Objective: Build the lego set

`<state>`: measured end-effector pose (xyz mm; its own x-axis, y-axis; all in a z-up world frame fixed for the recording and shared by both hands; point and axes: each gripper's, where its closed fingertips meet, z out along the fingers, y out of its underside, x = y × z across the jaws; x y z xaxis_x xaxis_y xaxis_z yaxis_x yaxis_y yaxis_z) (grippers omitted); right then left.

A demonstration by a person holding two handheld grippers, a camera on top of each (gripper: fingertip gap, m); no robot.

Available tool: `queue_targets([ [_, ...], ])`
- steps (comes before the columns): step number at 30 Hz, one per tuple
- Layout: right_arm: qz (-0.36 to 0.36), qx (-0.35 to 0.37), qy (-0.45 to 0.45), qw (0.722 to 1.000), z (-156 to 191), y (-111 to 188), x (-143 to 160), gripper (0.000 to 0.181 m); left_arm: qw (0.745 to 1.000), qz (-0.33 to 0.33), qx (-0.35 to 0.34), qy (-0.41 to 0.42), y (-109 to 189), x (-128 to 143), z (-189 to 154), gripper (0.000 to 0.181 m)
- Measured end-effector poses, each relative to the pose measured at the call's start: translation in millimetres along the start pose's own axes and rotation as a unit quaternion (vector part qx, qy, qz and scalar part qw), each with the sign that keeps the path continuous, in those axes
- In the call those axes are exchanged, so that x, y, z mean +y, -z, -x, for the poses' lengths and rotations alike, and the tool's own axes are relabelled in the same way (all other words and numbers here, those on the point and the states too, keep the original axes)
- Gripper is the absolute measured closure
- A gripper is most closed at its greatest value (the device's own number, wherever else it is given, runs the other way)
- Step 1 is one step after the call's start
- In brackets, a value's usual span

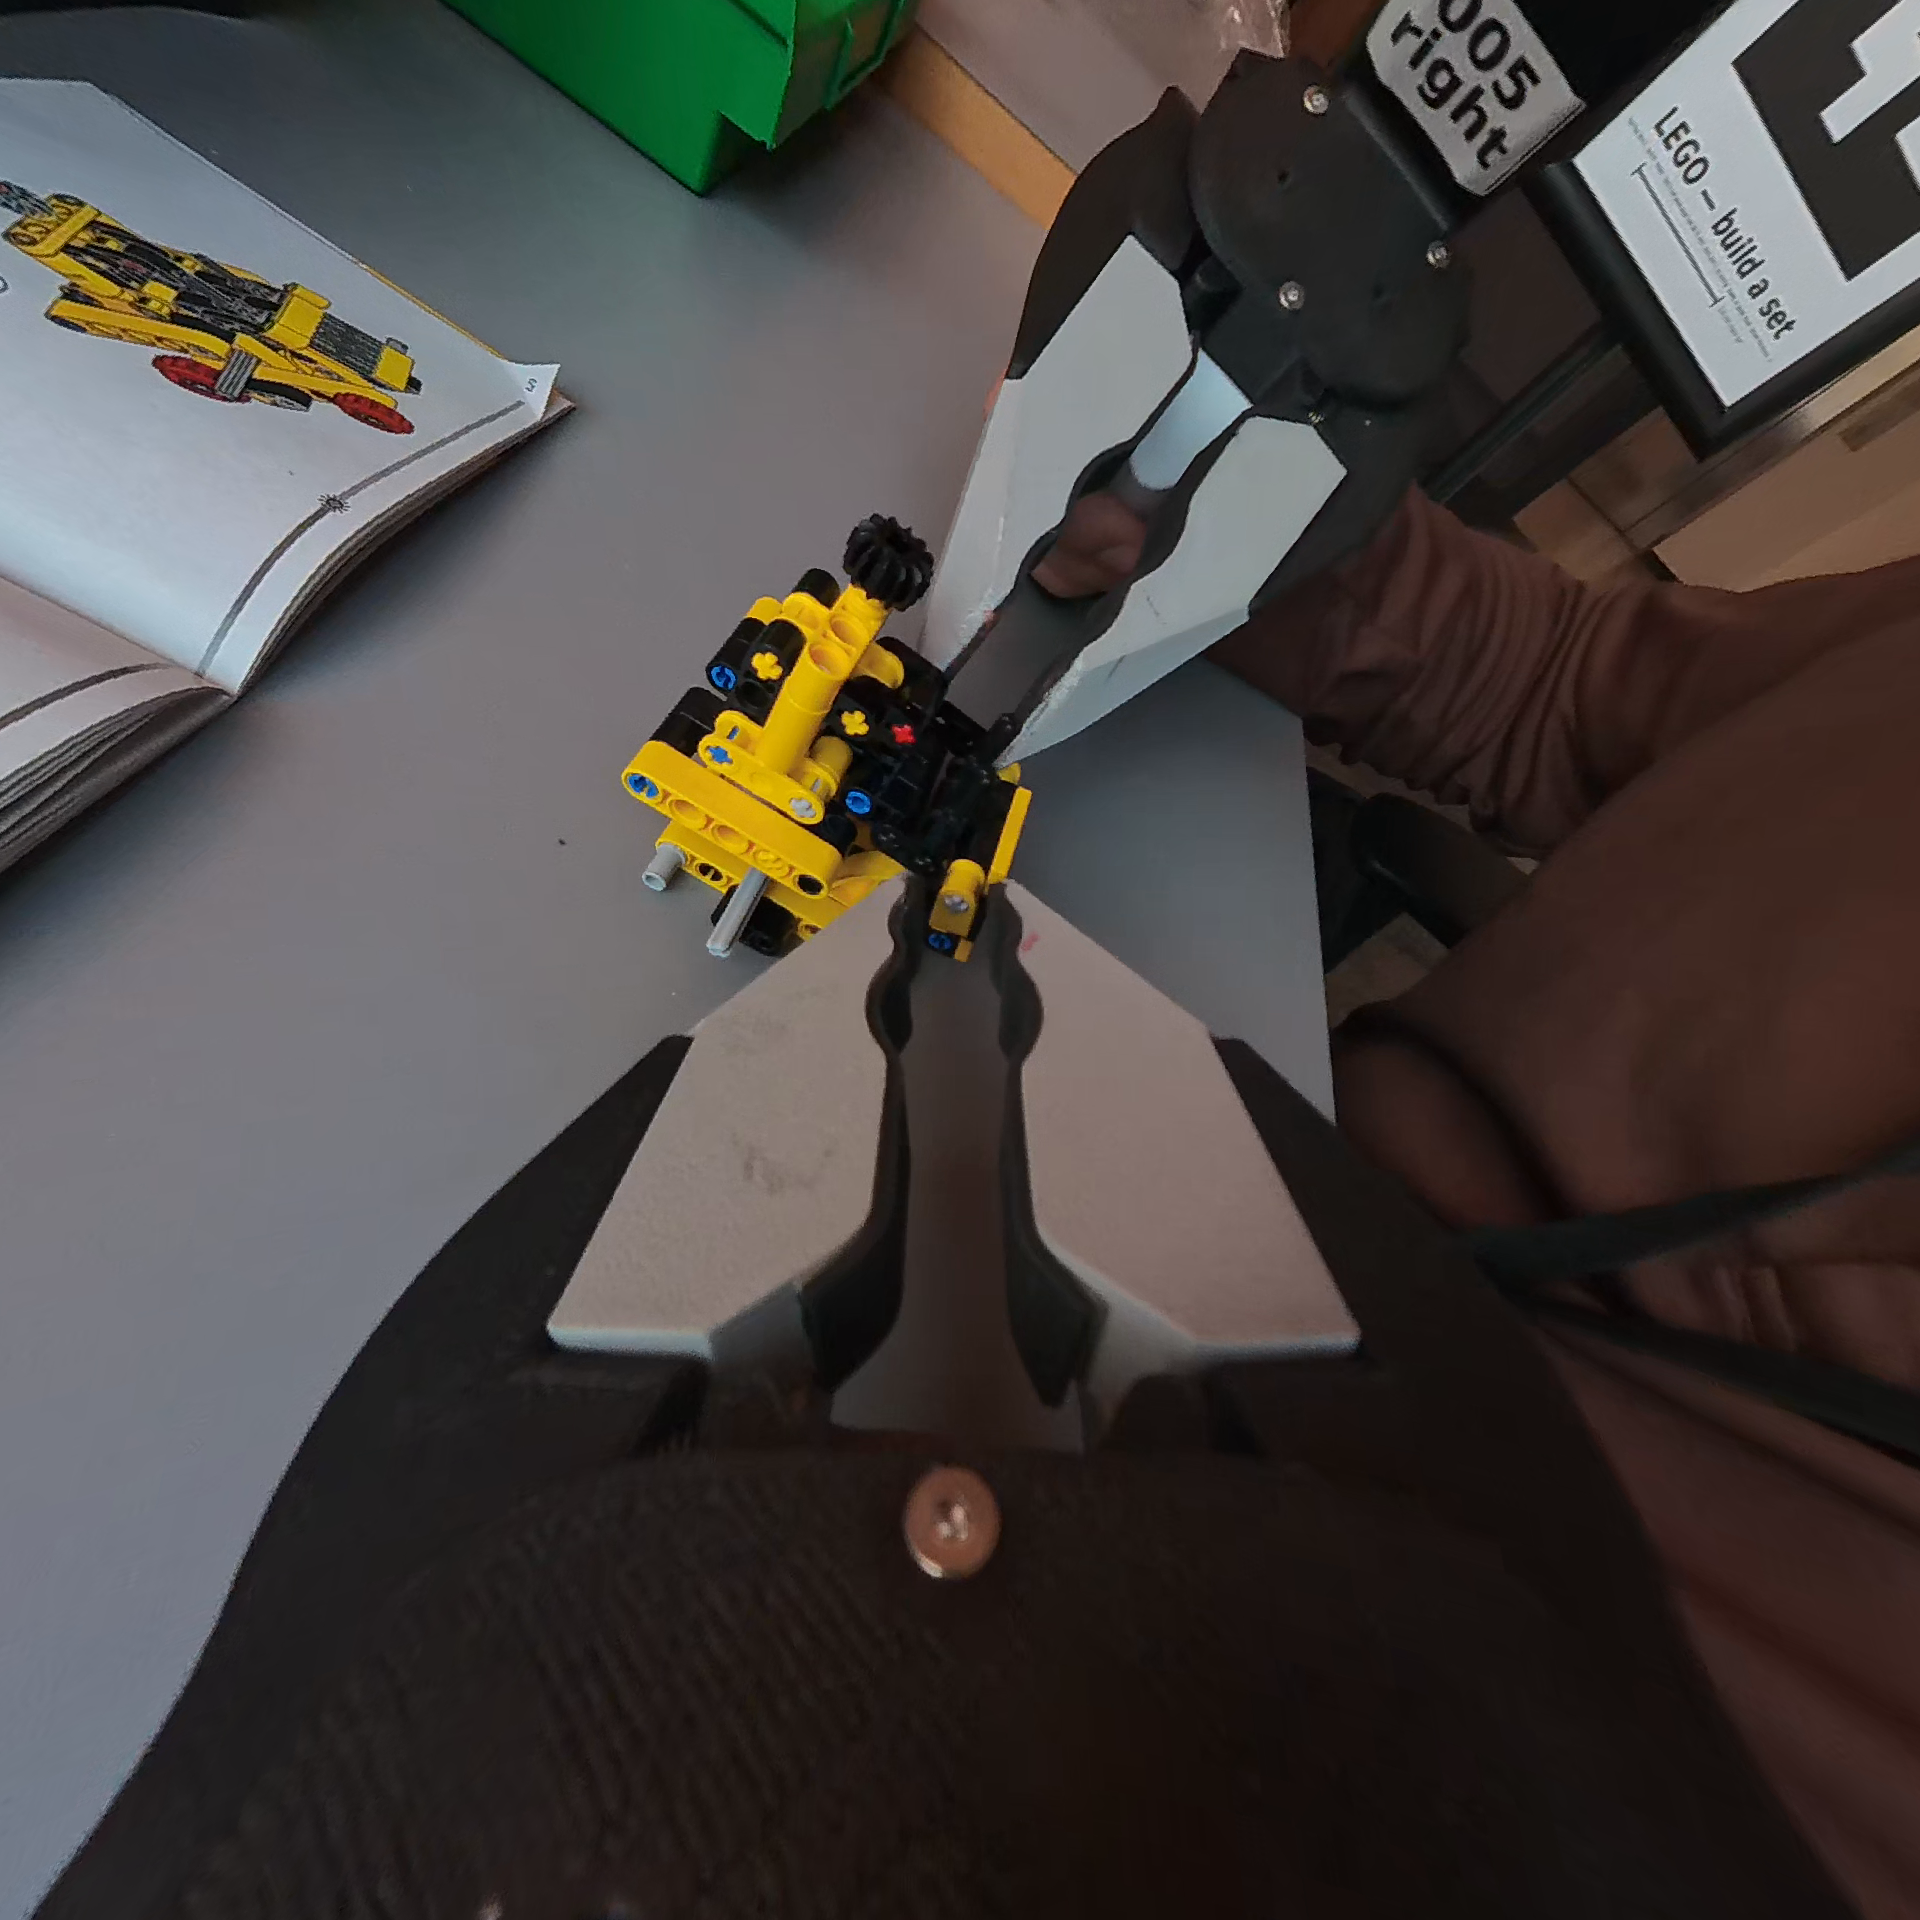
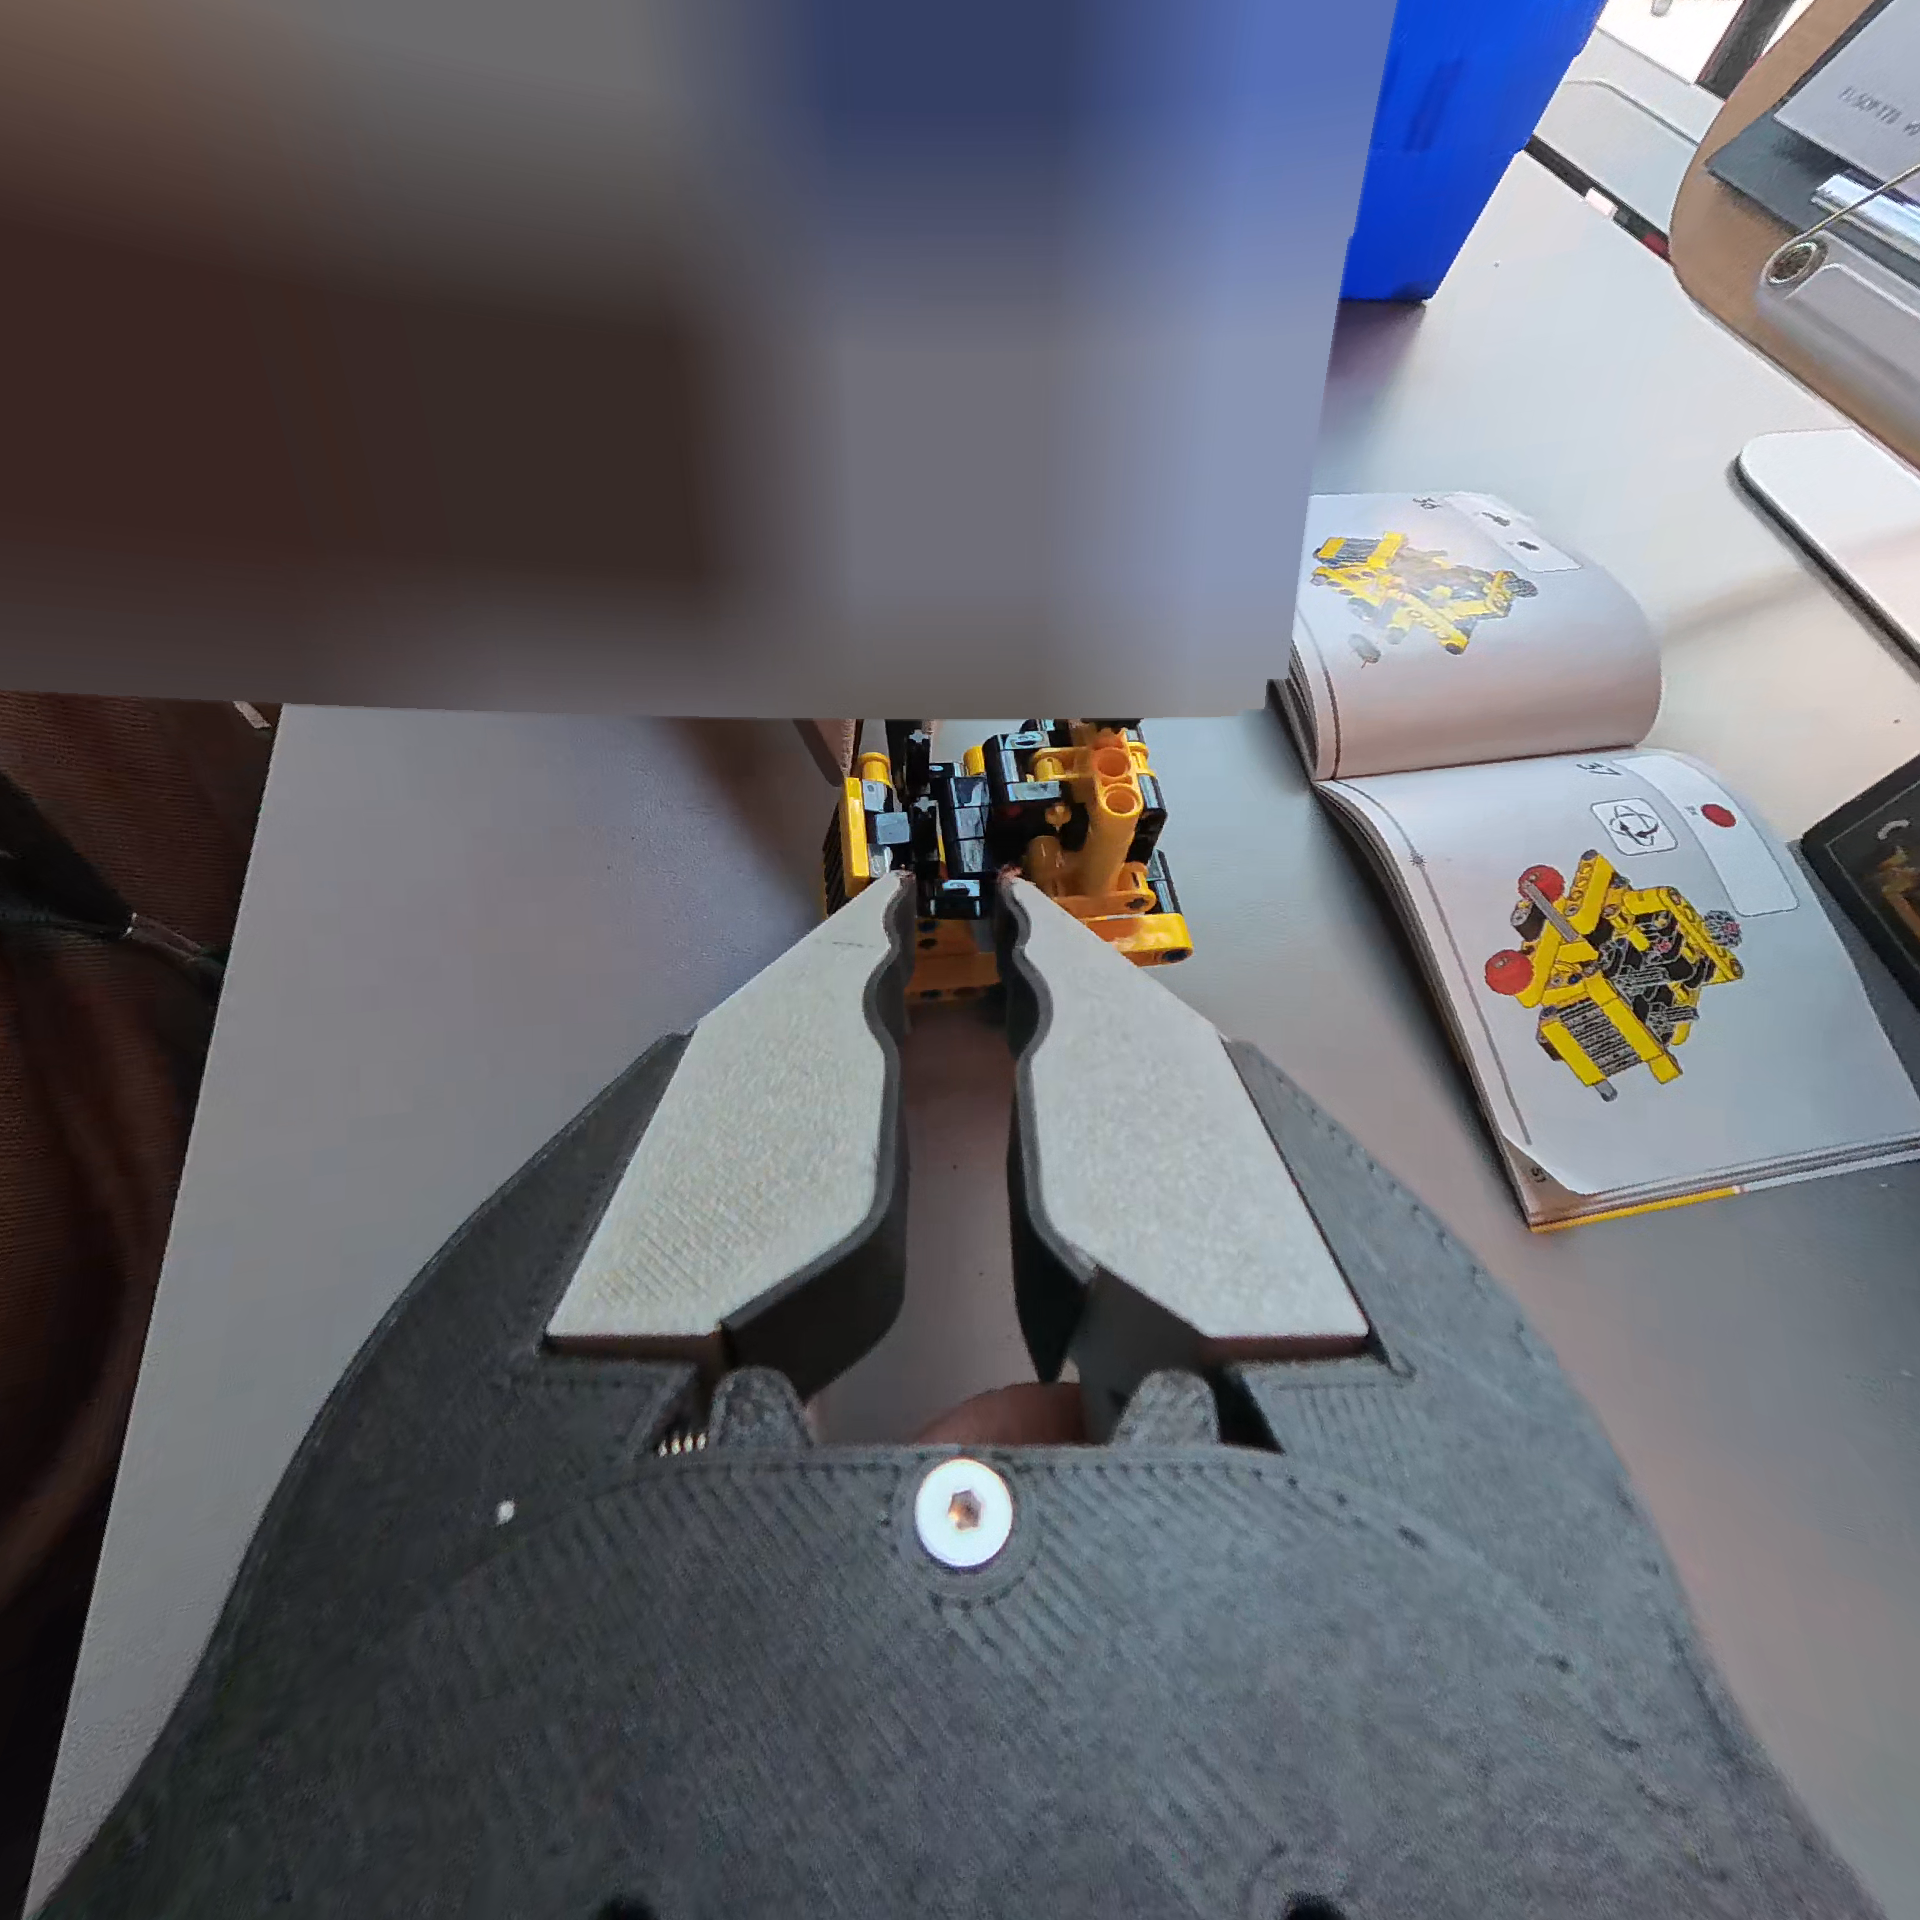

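A half-built yellow and black lego model (image 1: 821, 748) stands on the grey table (image 1: 416, 935), with a black gear on top and grey axles sticking out at its side. My left gripper (image 1: 951, 909) is shut on a small yellow piece at the model's near end. My right gripper (image 1: 992, 743) reaches in from the upper right, its tips on the model's black middle section. In the right wrist view, my right gripper (image 2: 956, 883) is closed on the black part of the model (image 2: 1039, 831). A blurred patch hides the left gripper there.
An open instruction booklet (image 1: 260, 416) lies left of the model; it also shows in the right wrist view (image 2: 1610, 935). A green bin (image 1: 707, 73) stands at the back and a blue bin (image 2: 1455, 156) farther off. The table edge (image 1: 1314, 883) and a person's brown clothing (image 1: 1610, 831) are close by. My two grippers' fingertips are within a few centimetres of each other.
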<state>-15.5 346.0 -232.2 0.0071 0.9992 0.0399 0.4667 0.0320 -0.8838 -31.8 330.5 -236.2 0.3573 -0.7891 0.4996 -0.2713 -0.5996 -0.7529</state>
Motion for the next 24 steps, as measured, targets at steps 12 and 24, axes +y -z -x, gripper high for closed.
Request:
queue_targets([
  [12, -0.002, -0.048, -0.007, 0.999, 4.9, 0.4, -0.2, 0.170, 1.000, -0.004, 0.002, -0.010, 1.0, -1.1, -2.3, 0.171],
  [24, -0.003, -0.062, 0.001, 0.998, 9.4, 1.1, -0.3, 0.170, 1.000, -0.010, 0.010, 0.019, -0.1, -4.3, 2.0, 0.169],
])
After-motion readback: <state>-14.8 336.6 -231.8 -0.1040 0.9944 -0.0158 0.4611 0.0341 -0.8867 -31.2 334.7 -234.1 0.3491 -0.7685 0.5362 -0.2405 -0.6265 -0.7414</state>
